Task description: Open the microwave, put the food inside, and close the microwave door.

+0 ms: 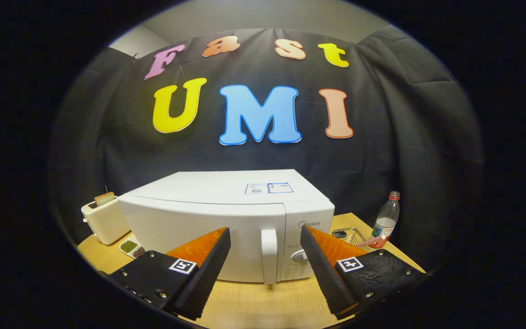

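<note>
A white microwave stands on a wooden table with its door shut. Its upright white door handle sits toward the right of the door, beside the control panel and a round dial. My gripper is open, and nothing lies between its fingers. The handle is just ahead of the fingers, in line with the gap between them. A small white dish with green and dark food lies left of the microwave, near the left finger.
A cream toaster with a slice of bread in it stands left of the microwave. To the right are a metal wire rack, a clear bottle with a red cap and a red-checked item.
</note>
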Demonstrator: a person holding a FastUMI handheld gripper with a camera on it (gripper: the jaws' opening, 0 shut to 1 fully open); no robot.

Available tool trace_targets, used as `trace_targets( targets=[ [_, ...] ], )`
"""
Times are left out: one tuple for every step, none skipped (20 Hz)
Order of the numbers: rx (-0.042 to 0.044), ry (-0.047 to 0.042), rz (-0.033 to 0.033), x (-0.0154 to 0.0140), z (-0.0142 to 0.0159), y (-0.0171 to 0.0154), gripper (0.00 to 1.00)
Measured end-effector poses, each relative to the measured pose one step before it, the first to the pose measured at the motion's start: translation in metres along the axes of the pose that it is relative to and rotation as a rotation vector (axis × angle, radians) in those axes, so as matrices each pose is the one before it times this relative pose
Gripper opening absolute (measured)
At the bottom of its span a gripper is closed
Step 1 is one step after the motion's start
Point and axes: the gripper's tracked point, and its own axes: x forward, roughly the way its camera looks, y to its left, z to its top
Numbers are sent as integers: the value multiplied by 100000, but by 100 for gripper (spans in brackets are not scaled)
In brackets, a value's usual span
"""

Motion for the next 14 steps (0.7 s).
trace_targets(
  targets=[
    [13,1404,205,501,-712,-95,96],
    [-38,1177,15,615,-485,-121,96],
    [-10,1166,87,491,-557,0,96],
    [58,1078,192,468,-439,-45,96],
    [62,1066,12,445,-483,34,96],
    [164,1021,9,342,-329,-43,88],
    [398,935,388,366,-422,80,87],
    [267,966,-535,170,-131,-33,86],
    [-49,646,-803,393,-369,-199,78],
    [-70,485,-478,130,-154,-81,64],
    [52,518,-792,238,-105,-170,59],
    [504,540,405,85,-45,3,45],
    [787,1228,589,63,-373,204,41],
    [-168,1822,1133,189,-373,212,40]
  ],
)
